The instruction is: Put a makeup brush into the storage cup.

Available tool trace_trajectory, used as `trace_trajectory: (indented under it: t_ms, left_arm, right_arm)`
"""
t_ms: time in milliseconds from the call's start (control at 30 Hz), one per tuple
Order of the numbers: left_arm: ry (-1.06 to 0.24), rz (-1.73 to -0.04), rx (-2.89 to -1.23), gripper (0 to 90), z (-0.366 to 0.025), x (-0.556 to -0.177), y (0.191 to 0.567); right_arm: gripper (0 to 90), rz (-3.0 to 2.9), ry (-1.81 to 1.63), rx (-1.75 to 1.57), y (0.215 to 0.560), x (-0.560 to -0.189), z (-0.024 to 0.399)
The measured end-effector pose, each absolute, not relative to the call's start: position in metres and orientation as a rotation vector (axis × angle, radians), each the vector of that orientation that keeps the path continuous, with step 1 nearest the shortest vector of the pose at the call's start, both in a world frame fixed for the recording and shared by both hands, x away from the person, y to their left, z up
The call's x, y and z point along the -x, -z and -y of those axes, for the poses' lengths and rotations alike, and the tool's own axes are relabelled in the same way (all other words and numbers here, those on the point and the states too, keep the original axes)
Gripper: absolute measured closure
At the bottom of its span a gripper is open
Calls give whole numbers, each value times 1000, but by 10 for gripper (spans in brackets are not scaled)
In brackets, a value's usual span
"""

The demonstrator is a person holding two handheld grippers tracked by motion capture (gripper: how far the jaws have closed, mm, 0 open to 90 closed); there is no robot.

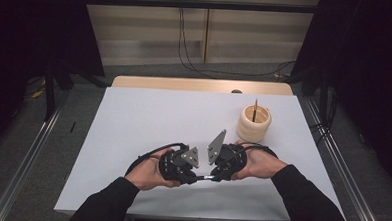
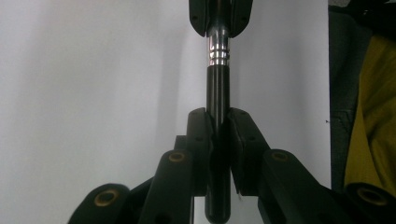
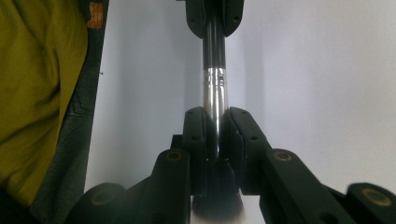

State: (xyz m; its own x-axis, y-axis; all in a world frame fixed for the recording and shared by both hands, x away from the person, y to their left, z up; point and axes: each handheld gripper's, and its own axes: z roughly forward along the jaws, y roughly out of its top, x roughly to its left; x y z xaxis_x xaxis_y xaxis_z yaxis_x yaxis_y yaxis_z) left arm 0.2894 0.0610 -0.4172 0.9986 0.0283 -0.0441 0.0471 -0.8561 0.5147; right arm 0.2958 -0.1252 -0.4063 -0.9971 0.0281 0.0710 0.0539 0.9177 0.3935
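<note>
Makeup brush [image 2: 218, 93] hangs level between our two grippers, low over the white table [image 1: 133, 118] at its near edge. Our left gripper [image 2: 218, 135] pinches the black handle end, our right gripper [image 3: 215, 135] pinches the silver ferrule just ahead of the bristles [image 3: 218, 205]. Both pairs of jaws face each other. Further back to the right stands a ribbed wooden holder [image 1: 254, 123] with a stick in it.

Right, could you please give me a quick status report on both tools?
Left tool shut on makeup brush handle. Right tool shut on its ferrule. Holder beyond, nothing between.
</note>
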Motion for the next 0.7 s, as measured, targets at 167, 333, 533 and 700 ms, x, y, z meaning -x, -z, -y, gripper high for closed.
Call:
trace_trajectory:
  t_ms: [167, 333, 533, 700]
  left_arm:
    - [41, -62, -2591, 797, -62, -290, 417]
    - [58, -65, -2580, 798, -64, -290, 416]
    - [58, -76, -2569, 798, -66, -290, 414]
    - [54, -92, -2558, 798, -68, -292, 415]
  right_arm:
    - [772, 3015, 618, 58, 406, -296, 125]
    - [768, 3006, 643, 63, 407, -296, 127]
    - [729, 2993, 671, 56, 408, -296, 127]
    - [669, 2997, 716, 69, 409, -296, 129]
